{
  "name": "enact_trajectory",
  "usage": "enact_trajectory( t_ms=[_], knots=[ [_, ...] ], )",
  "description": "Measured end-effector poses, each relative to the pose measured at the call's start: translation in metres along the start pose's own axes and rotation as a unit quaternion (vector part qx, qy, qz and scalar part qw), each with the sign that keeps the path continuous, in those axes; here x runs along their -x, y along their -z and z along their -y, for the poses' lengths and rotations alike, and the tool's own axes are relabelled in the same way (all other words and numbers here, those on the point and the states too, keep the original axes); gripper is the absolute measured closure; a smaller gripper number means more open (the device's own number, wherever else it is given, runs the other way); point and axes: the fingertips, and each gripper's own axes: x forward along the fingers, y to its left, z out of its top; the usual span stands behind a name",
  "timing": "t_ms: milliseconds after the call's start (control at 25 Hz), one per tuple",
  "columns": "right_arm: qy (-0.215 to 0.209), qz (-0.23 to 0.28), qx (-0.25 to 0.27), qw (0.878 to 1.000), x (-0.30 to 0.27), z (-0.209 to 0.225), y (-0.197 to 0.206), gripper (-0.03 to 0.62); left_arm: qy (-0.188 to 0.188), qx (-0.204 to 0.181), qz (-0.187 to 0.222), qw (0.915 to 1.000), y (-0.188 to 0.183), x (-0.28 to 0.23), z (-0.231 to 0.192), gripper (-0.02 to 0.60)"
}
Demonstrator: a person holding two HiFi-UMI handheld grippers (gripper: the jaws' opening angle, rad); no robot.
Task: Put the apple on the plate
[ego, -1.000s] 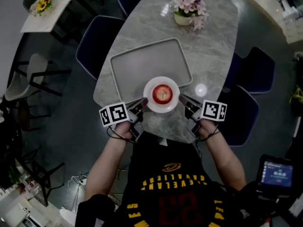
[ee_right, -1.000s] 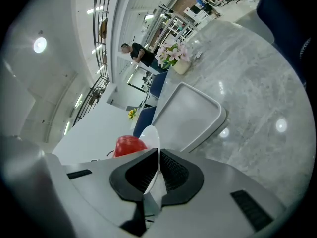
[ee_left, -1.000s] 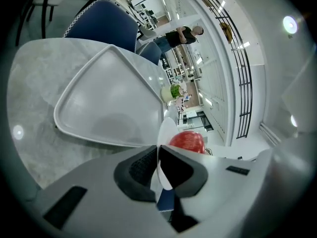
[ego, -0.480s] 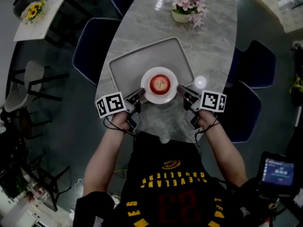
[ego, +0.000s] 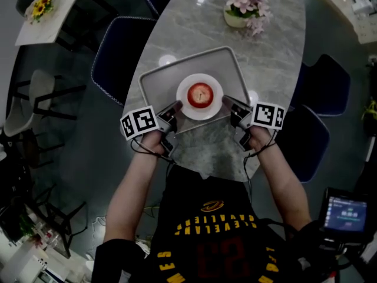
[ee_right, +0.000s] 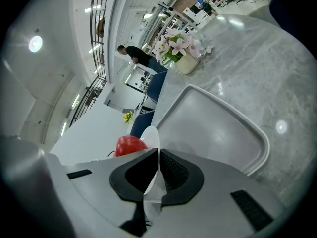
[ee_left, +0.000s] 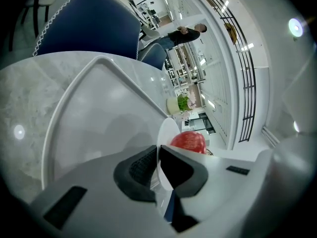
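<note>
A red apple [ego: 200,94] sits in the middle of a white plate [ego: 184,106]. The plate is held above the near part of a grey tray [ego: 159,75]. My left gripper [ego: 172,112] is shut on the plate's left rim, and my right gripper [ego: 227,106] is shut on its right rim. In the left gripper view the plate [ee_left: 166,130] stands edge-on between the jaws of my left gripper [ee_left: 158,168], with the apple [ee_left: 189,141] behind it. The right gripper view shows the plate [ee_right: 152,139] edge-on in my right gripper [ee_right: 157,172], the apple [ee_right: 130,145] to its left and the tray [ee_right: 213,128] beyond.
The tray lies on an oval marble table [ego: 277,52]. A pot of pink flowers [ego: 244,7] stands at the table's far end. Dark blue chairs [ego: 118,46] stand at both sides of the table. A second table with yellow flowers [ego: 44,5] is at far left.
Both grippers have carried the plate with the apple away from the table's near edge and further over the tray.
</note>
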Motion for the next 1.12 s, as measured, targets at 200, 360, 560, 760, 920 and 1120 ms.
enact_trajectory(
  t_ms=[200, 360, 560, 760, 920, 1120],
  knots=[
    [0.007, -0.012, 0.001, 1.000, -0.020, 0.018, -0.013, 0.569, -0.002, 0.011, 0.010, 0.9999, -0.013, -0.019, -0.015, 0.558],
    [0.018, -0.022, 0.001, 1.000, -0.032, 0.026, -0.020, 0.568, -0.005, 0.015, 0.012, 0.9998, -0.022, -0.027, -0.023, 0.558],
    [0.021, -0.034, 0.024, 0.999, -0.041, 0.029, -0.020, 0.569, -0.018, 0.009, 0.010, 0.9997, -0.023, -0.028, -0.030, 0.558],
    [0.030, -0.040, 0.021, 0.999, -0.044, 0.033, -0.016, 0.569, -0.025, 0.014, 0.005, 0.9996, -0.021, -0.030, -0.037, 0.558],
    [0.036, -0.044, 0.024, 0.998, -0.046, 0.036, -0.016, 0.569, -0.029, 0.011, 0.001, 0.9995, -0.020, -0.031, -0.041, 0.558],
    [0.042, -0.048, 0.029, 0.998, -0.046, 0.038, -0.014, 0.568, -0.034, 0.002, -0.008, 0.9994, -0.016, -0.032, -0.044, 0.558]
  ],
)
